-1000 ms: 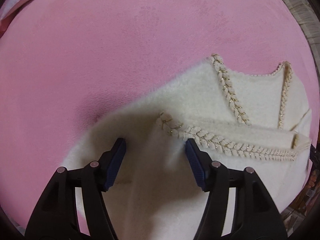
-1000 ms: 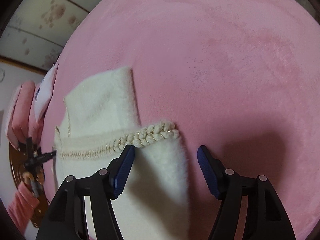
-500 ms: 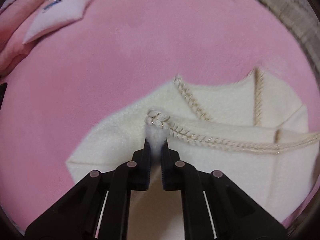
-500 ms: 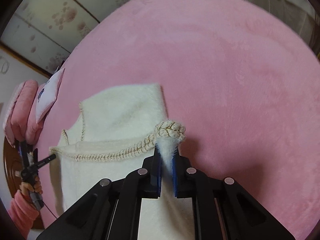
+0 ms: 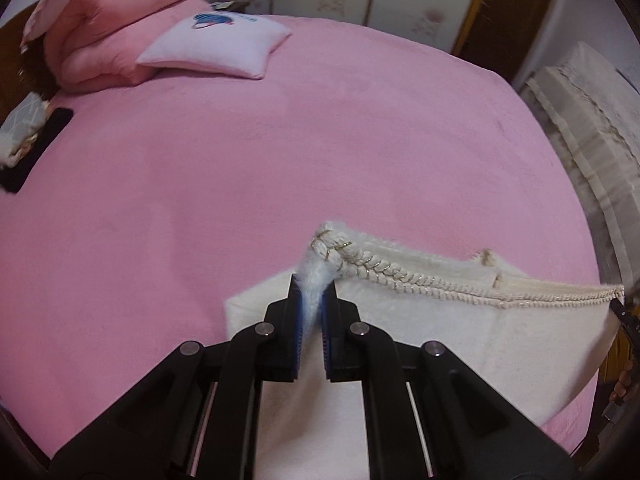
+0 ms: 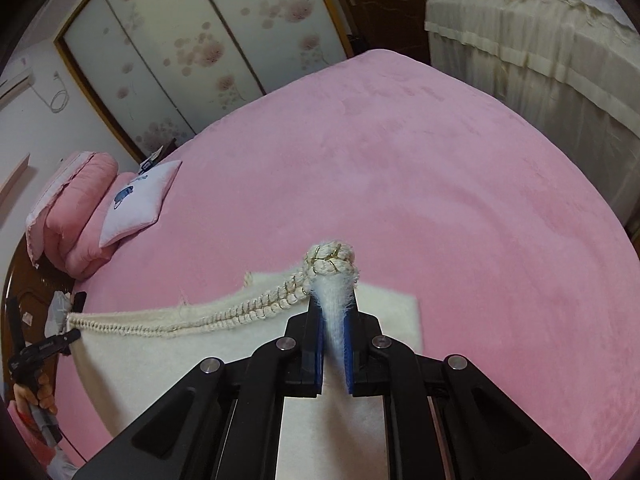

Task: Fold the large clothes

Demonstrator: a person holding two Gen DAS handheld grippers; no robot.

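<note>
A fluffy cream garment (image 5: 460, 336) with braided gold-flecked trim (image 5: 384, 272) is held up above the pink bed (image 5: 280, 152). My left gripper (image 5: 311, 292) is shut on one trimmed corner. My right gripper (image 6: 335, 320) is shut on the other trimmed corner (image 6: 330, 260). The trimmed edge (image 6: 240, 312) stretches taut between the two grippers. The cloth (image 6: 160, 360) hangs below; its lower part is hidden behind the gripper bodies.
A white cushion (image 5: 216, 46) and folded pink quilt (image 5: 104, 28) lie at the bed's far left. A black phone (image 5: 36, 148) lies near the left edge. A cream-covered piece of furniture (image 6: 540, 60) stands right of the bed. Sliding wardrobe doors (image 6: 180, 52) stand behind.
Both grippers closed on the trimmed corners of the garment, then lifted it off the bed. The views now tilt up and show the room beyond the bed.
</note>
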